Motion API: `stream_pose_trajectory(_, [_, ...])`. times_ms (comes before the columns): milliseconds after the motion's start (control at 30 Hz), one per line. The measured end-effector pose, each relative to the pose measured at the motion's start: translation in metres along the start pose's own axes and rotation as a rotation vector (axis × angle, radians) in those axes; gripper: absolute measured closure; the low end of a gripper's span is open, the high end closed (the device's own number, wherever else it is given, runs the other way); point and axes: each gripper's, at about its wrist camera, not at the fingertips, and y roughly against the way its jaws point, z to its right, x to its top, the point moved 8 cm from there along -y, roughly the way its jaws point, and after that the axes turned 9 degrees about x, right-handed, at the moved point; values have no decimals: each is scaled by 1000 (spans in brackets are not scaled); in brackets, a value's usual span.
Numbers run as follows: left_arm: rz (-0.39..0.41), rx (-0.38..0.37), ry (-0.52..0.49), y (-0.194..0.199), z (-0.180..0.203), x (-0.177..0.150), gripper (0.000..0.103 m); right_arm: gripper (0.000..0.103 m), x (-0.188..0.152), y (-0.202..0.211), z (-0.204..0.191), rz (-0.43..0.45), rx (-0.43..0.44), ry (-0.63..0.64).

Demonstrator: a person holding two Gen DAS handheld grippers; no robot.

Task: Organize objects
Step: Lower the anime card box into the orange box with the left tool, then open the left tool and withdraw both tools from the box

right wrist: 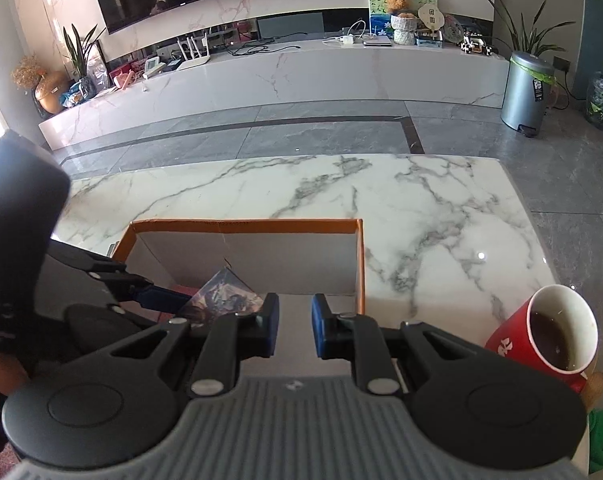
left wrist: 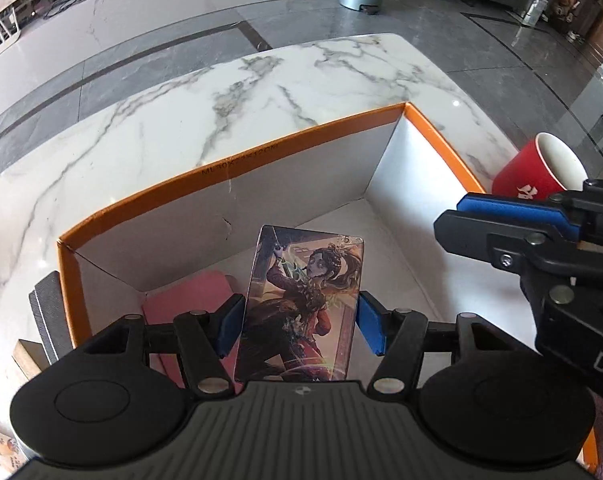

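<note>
Two grippers work over an orange-rimmed cardboard box (left wrist: 229, 162) that sits on a white marbled table (left wrist: 261, 80).

In the left wrist view, at the far left edge of the frame, a dark file-like tool (left wrist: 47, 312) and a wooden block (left wrist: 27, 356) lie just outside the box's left wall. Inside the box, at lower left, a pink flat item (left wrist: 193, 296) rests on the floor. In the lower centre, the left gripper (left wrist: 299, 326) has its blue pads (left wrist: 231, 326) spread wide, and an illustrated card (left wrist: 301, 304) stands between them over the box interior; the left pad appears to touch the card's edge, while a gap shows beside the right pad. At the right of the frame, the right gripper (left wrist: 497, 218) reaches in side-on above the box's right wall, with a red cup (left wrist: 537, 170) just beyond it on the table.

In the right wrist view, the left gripper (right wrist: 161, 298) enters from the left, carrying the card (right wrist: 221, 296) at the box's (right wrist: 241, 224) near left. At lower centre, the right gripper (right wrist: 295, 330) holds nothing, its jaws apart with a narrow gap between the pads. At lower right, the cup (right wrist: 513, 344) holds dark liquid, and a green object (right wrist: 601, 436) shows at the corner.
</note>
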Motion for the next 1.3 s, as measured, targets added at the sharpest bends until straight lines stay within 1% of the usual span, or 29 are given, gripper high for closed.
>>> stream_pose_trajectory(133, [-29,-5,31,-13,-3,-1,33,90,1,-10,4,-12,-10,11])
stream_pose_trajectory(267, [-34,-3,76,-25,-8,3,33,90,1,-17,6,-20,-18,19])
stream_pose_trajectory(367, [-35,-29,123,-32,-13,7,33,90,0,-19,4,-26,-21,30])
stream_pose_trajectory(433, [-27,-62,139,-31,-14,8,33,90,-2,-21,3,-30,-27,44])
stream_pose_trajectory(467, [-20,-73,143,-28,-14,8,33,90,-3,-21,3,-31,-30,52])
stream_pose_trajectory(533, [-5,-72,138,-21,-17,9,29,90,-4,-21,0,-31,-20,67])
stream_pose_trajectory(633, [4,-69,114,-8,-25,7,29,90,-5,-19,-6,-33,-3,91])
stream_pose_trajectory(667, [-2,-58,98,-3,-28,5,30,89,-6,-19,-9,-36,6,103])
stream_pose_trajectory(700, [1,-57,83,3,-31,4,38,88,-8,-20,-13,-45,14,116])
stream_pose_trajectory(767, [20,-78,49,18,-33,1,42,87,-13,-23,-21,-77,32,150])
stream_pose_trajectory(800, [34,-77,29,25,-34,0,41,83,-16,-26,-25,-99,39,170])
stream_pose_trajectory(833, [50,-59,7,33,-36,-1,36,73,-20,-31,-29,-126,44,193])
stream_pose_trajectory(867, [73,-43,-17,40,-38,-3,35,71,-23,-35,-32,-142,42,210])
stream_pose_trajectory(967, [131,-23,-80,59,-44,-7,35,68,-34,-52,-37,-225,42,261])
stream_pose_trajectory(1000, [150,-20,-95,65,-46,-8,35,62,-38,-59,-38,-259,49,275])
stream_pose_trajectory(1033, [163,-17,-106,69,-48,-10,35,51,-41,-64,-39,-290,53,289])
stream_pose_trajectory(1067, [175,-10,-116,74,-52,-12,35,49,-44,-69,-39,-312,53,303])
stream_pose_trajectory(1167, [183,28,-107,78,-66,-20,35,47,-50,-84,-39,-386,48,343])
stream_pose_trajectory(1300, [169,20,-77,73,-79,-28,35,44,-57,-104,-41,-502,44,431])
